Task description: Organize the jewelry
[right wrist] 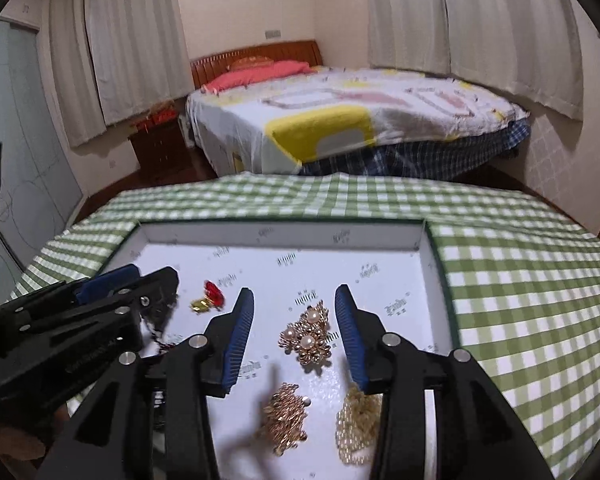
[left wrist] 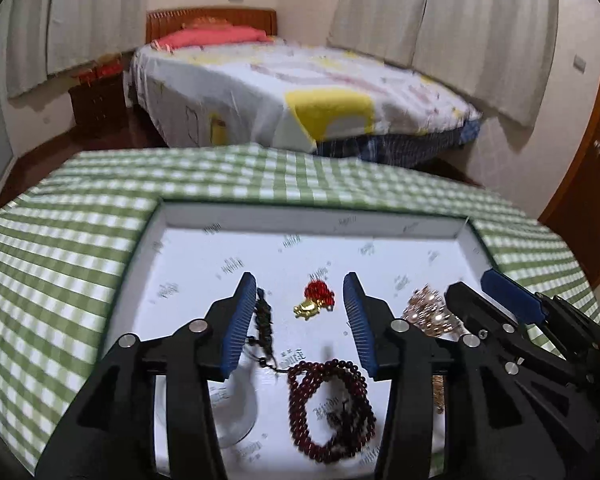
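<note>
On the bench, left wrist view: green-and-white gingham cloth, soft and flat. White shallow tray, rectangular, low walls, printed lining. Contents: red faceted charm with gold base, near the middle; dark braided cord bracelet, touching the inner face of one blue ribbed finger; dark red bead strand, round glossy beads, coiled in loops near the camera; clear glass bangle, partly hidden behind the finger mount; gold-and-pearl brooch, at the right. Left gripper: jaws wide apart, holding nothing, poised above the tray floor. Right gripper enters from the right edge.

Right wrist view: same tray on the bench. Contents: gold-and-pearl brooch, filigree clusters with round pearls, between the fingers; gold sequin piece, scaly discs; pale seed-bead piece, partly under the right finger; red charm, left. Right gripper: jaws wide apart, empty, not touching the brooch. Left gripper alongside, seen side-on.
</note>
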A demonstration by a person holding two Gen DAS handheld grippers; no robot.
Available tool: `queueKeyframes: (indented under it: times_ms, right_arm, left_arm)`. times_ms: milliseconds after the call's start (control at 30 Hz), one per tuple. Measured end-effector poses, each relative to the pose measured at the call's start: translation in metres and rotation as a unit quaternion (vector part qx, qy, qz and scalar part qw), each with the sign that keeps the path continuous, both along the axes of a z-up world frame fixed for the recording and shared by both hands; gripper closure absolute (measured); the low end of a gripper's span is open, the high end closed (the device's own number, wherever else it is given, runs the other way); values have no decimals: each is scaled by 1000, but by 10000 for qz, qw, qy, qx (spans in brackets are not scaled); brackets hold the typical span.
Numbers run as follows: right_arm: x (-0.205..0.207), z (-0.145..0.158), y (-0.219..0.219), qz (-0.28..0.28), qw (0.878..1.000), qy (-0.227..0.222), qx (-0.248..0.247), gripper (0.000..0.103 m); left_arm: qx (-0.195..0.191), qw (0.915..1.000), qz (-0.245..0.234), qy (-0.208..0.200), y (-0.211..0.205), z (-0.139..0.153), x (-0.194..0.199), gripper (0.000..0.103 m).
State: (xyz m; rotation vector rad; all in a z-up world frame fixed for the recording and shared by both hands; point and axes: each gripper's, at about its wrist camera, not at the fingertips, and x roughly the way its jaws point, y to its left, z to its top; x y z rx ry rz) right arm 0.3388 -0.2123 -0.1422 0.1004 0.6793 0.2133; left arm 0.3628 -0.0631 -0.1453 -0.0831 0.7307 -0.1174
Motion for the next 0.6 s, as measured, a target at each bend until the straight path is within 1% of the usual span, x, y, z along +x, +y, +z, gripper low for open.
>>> queueKeyframes:
  times_ms: [100,300,500,600]
  right_arm:
    - [-19,18,-1,-32,9997,-257,18,60]
    - [-54,40,-1,-66,9984,-549,67,60]
    - [-87,46,0,-101,9975,-691,91,60]
    - [-104,43,1,-117,9972,-743,22,60]
  left_arm:
    - [-25,9995,34,-315,6,19,-22,58]
    - [-94,9973,140,-713,21,48,-63,56]
    - [-136,9951,269,-943,37,58,-104,55]
    - [-94,9947,329,-973,41,56,-121,51]
